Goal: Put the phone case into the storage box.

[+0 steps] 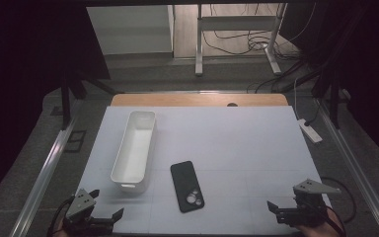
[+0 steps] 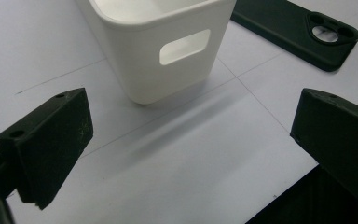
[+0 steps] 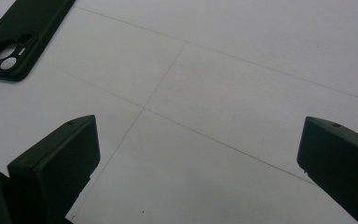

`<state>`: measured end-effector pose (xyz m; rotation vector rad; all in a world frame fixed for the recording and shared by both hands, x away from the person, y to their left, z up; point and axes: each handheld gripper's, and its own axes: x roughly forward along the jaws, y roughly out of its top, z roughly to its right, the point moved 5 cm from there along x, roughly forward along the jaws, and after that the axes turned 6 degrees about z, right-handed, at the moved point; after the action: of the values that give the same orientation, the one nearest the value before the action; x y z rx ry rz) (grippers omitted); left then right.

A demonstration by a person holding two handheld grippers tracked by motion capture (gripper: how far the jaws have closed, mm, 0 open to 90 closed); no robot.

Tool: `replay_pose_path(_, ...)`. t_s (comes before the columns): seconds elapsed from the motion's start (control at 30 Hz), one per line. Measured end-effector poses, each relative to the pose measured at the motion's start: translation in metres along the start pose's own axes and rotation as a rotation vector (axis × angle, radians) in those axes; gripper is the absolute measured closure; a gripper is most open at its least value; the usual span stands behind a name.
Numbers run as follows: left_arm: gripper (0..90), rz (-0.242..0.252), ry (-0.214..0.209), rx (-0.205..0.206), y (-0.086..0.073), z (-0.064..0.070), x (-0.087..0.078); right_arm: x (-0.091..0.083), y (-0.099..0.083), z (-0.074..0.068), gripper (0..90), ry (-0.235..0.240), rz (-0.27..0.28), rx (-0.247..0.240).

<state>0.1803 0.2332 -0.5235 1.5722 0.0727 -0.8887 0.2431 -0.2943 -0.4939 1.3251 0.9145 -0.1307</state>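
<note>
Since both claws sit spread wide and empty at the near desk (image 1: pixel 256 143) edge, left claw (image 1: pixel 106 207) by the white bin (image 1: pixel 134 150), right claw (image 1: pixel 282 211) well off, the black phone case (image 1: pixel 187 186) lying camera-side up between them looks set for bin drop-off.

**What your views cut off**

In your left gripper view, the white bin (image 2: pixel 158 46) runs out past the top edge, so you see just its near end, and the phone case (image 2: pixel 298 32) is clipped at the upper right. In your right gripper view, the case (image 3: pixel 21 32) is cut at the upper left corner. In the high view, your hands leave the bottom edge.
</note>
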Motion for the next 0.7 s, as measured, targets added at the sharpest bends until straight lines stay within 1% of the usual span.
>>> replay_pose_path(0.53,0.1,-0.012,-0.003,0.002,-0.0007,0.0007,0.001,0.0017,0.0002,-0.0007,0.0,0.02,-0.014,0.0)
replay_pose_path(0.7,0.5,-0.02,-0.003,0.012,-0.0008,0.0014,0.0019,0.0019,0.0003,-0.001,0.0,0.027,-0.02,-0.006)
